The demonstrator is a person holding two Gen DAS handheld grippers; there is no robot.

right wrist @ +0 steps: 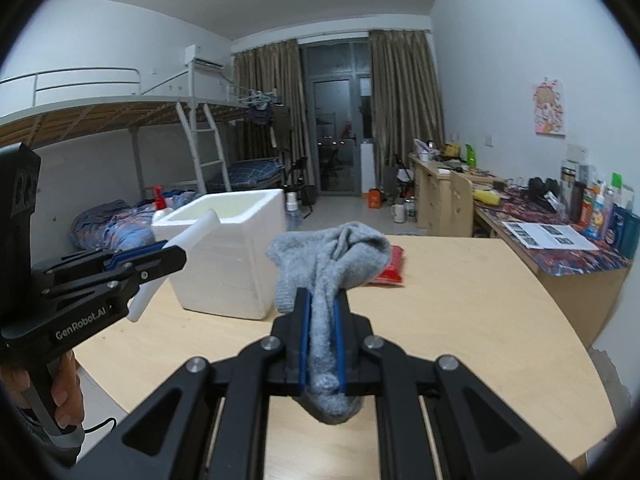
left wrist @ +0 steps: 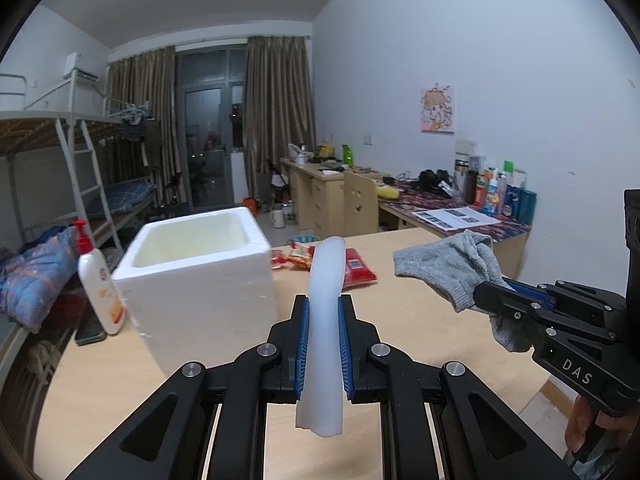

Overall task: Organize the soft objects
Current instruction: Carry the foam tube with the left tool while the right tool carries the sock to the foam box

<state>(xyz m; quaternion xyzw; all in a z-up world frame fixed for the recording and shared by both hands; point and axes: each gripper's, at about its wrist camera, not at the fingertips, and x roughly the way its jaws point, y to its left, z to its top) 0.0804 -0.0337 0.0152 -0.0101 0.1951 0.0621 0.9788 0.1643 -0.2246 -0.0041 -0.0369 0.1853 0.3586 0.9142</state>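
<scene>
Grey sock (right wrist: 332, 264), one; white foam strip (left wrist: 326, 292), one; one foam box (left wrist: 200, 264).

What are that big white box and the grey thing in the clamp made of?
The white box looks like foam, probably polystyrene: thick walls, matte grainy surface, crumbly edges. The grey thing in the right hand-held gripper looks like a knitted sock, cotton or a blend: ribbed cuff, fuzzy texture, limp folds.

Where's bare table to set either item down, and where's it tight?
Free: the table to the right of the foam box and in front of the red packets, out to its right edge. Crowded: the left edge by the lotion bottle and the strip behind the box with the packets.
</scene>
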